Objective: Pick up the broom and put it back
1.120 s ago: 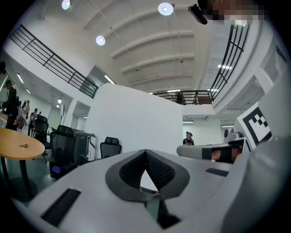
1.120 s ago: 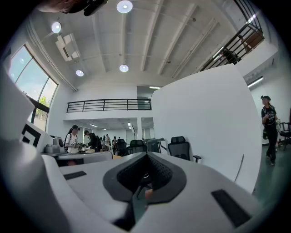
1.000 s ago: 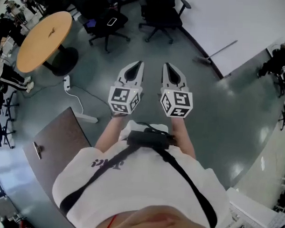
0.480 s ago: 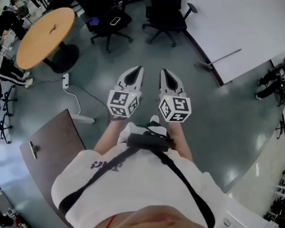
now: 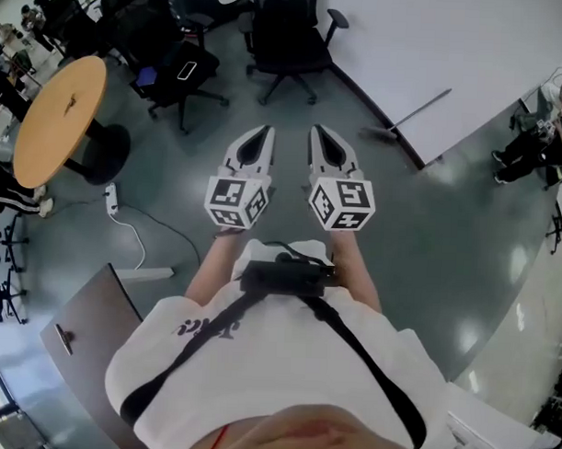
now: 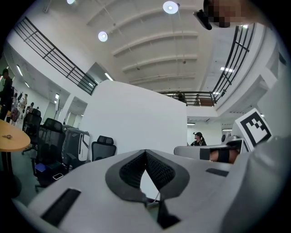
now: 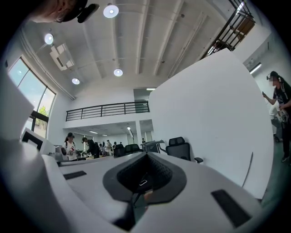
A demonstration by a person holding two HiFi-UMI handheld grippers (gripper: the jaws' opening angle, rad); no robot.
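Note:
The broom point(image 5: 406, 111) leans against the foot of a white partition point(image 5: 453, 41) at the upper right of the head view, bristles on the grey floor. Its thin handle point(image 7: 248, 169) also shows at the right of the right gripper view. My left gripper point(image 5: 265, 130) and right gripper point(image 5: 317, 129) are held side by side in front of me, level, well short of the broom. Both are shut with nothing between the jaws; the tips meet in the left gripper view point(image 6: 145, 151) and in the right gripper view point(image 7: 146, 154).
Black office chairs point(image 5: 286, 40) point(image 5: 171, 72) stand ahead. A round wooden table point(image 5: 59, 119) is at the left, with a power strip and white cable point(image 5: 112, 196) on the floor near it. A dark desk point(image 5: 93, 323) is at my lower left. People stand at the far right point(image 5: 533, 136).
I have walked forward across the floor: the desk, table and cable have slid down and left in the head view. Both grippers stayed shut and side by side.

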